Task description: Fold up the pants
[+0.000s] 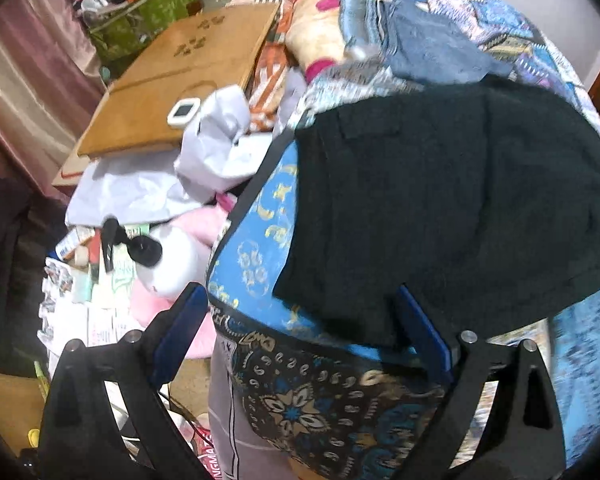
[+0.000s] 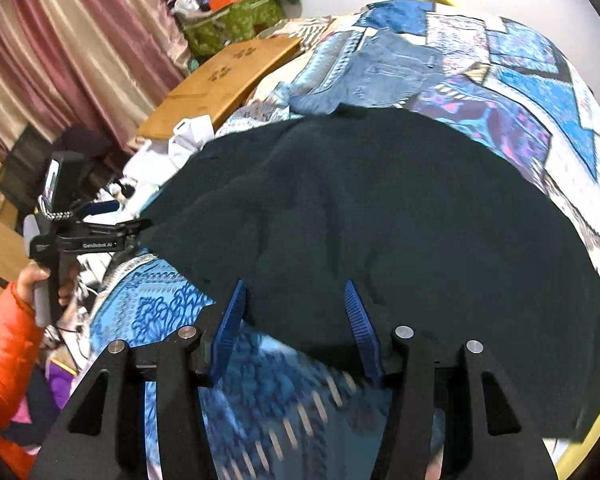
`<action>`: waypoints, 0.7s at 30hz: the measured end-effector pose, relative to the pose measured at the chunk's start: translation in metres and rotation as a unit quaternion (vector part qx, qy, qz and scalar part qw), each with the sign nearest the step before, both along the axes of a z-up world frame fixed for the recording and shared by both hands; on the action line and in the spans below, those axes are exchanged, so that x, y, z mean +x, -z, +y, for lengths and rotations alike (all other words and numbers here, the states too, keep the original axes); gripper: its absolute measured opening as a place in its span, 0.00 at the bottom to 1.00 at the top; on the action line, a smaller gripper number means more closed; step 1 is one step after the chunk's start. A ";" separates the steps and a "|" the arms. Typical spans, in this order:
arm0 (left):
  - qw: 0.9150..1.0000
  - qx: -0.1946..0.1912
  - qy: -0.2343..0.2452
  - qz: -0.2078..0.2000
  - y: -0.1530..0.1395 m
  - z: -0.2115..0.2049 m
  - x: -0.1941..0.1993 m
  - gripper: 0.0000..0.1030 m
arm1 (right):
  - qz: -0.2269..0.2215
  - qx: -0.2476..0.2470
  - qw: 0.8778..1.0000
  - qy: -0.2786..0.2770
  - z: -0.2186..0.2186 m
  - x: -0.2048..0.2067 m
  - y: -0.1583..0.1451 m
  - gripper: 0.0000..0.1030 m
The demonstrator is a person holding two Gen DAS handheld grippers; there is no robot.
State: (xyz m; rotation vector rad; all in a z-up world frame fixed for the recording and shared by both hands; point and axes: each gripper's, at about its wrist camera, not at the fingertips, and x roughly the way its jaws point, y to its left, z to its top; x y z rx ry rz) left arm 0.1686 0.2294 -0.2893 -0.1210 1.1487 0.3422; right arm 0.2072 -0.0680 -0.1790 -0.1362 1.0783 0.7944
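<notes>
On the bed, over a blue patterned bedspread (image 2: pixel 172 312), the dark pants (image 2: pixel 380 216) lie spread out flat. The right claw (image 2: pixel 296 320) stands wide, and its two blue fingers (image 2: pixel 358 320) sit at the near edge of the pants, the cloth between them. The left claw (image 1: pixel 300 316) is also wide; its right finger is against the near corner of the pants (image 1: pixel 440 208), its left finger beside the bed.
</notes>
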 end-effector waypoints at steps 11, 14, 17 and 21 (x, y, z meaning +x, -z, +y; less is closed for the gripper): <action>0.995 -0.047 0.040 -0.083 -0.061 -0.063 0.057 0.94 | -0.039 0.018 0.977 0.208 -0.158 0.049 -0.019 0.51; 0.994 -0.048 0.061 -0.081 -0.058 -0.088 0.078 0.95 | -0.021 0.009 0.969 0.246 -0.189 0.056 -0.005 0.51; 0.993 -0.050 0.085 -0.062 -0.044 -0.113 0.102 0.95 | 0.008 -0.006 0.962 0.271 -0.210 0.063 0.023 0.51; 0.993 -0.033 0.106 -0.031 -0.017 -0.137 0.111 0.96 | 0.032 0.007 0.957 0.287 -0.224 0.057 0.050 0.56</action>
